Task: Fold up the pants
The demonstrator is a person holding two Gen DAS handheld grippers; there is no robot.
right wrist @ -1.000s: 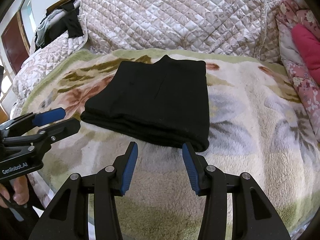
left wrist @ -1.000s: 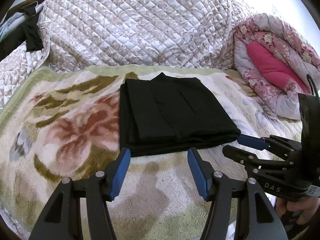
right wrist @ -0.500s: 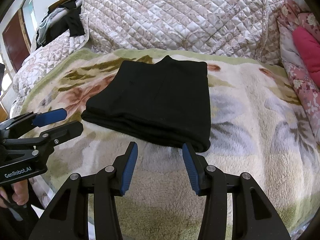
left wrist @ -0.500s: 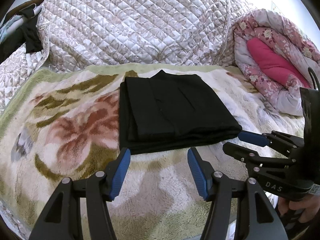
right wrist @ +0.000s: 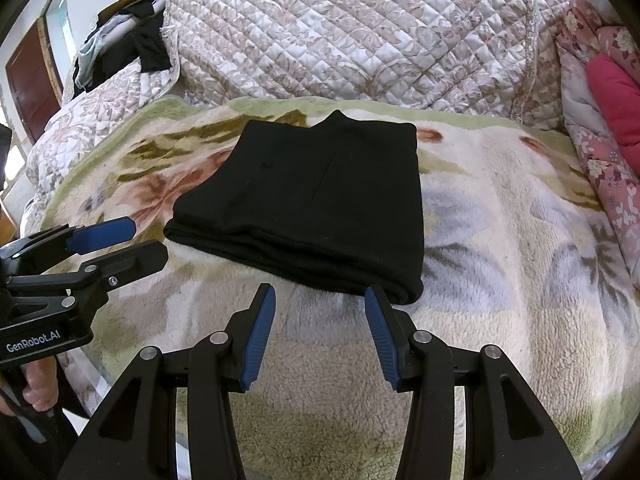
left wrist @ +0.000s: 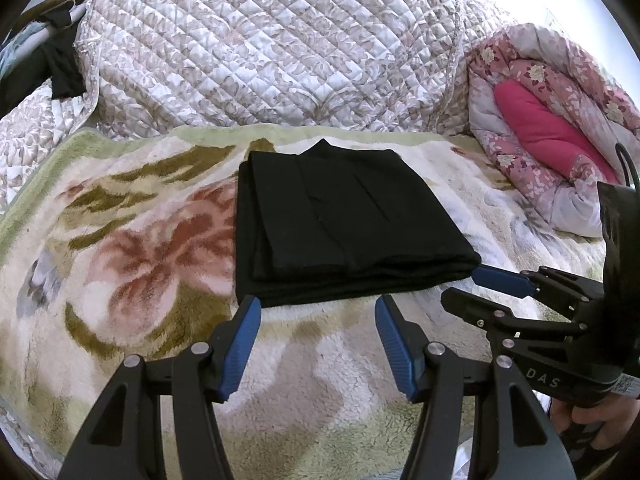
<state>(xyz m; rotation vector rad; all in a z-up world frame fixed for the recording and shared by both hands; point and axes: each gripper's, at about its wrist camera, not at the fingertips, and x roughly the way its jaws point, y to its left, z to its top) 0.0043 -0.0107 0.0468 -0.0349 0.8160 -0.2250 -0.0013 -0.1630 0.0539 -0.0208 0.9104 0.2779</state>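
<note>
The black pants [left wrist: 340, 224] lie folded into a flat rectangle on the floral fleece blanket [left wrist: 132, 248]; they also show in the right wrist view [right wrist: 316, 208]. My left gripper [left wrist: 318, 308] is open and empty, just short of the near edge of the pants. My right gripper [right wrist: 320, 300] is open and empty, just short of the near right corner of the pants. Each gripper shows in the other's view, the right one [left wrist: 476, 284] at the right and the left one [right wrist: 140, 240] at the left, both apart from the cloth.
A quilted beige cover [left wrist: 272, 52] rises behind the blanket. A rolled pink floral quilt [left wrist: 552, 140] lies at the right. Dark clothes [right wrist: 148, 48] hang at the back left. The blanket's near edge [right wrist: 92, 364] drops off by the hand.
Both grippers have drawn back slightly from the pants and stayed open. The pants have not moved.
</note>
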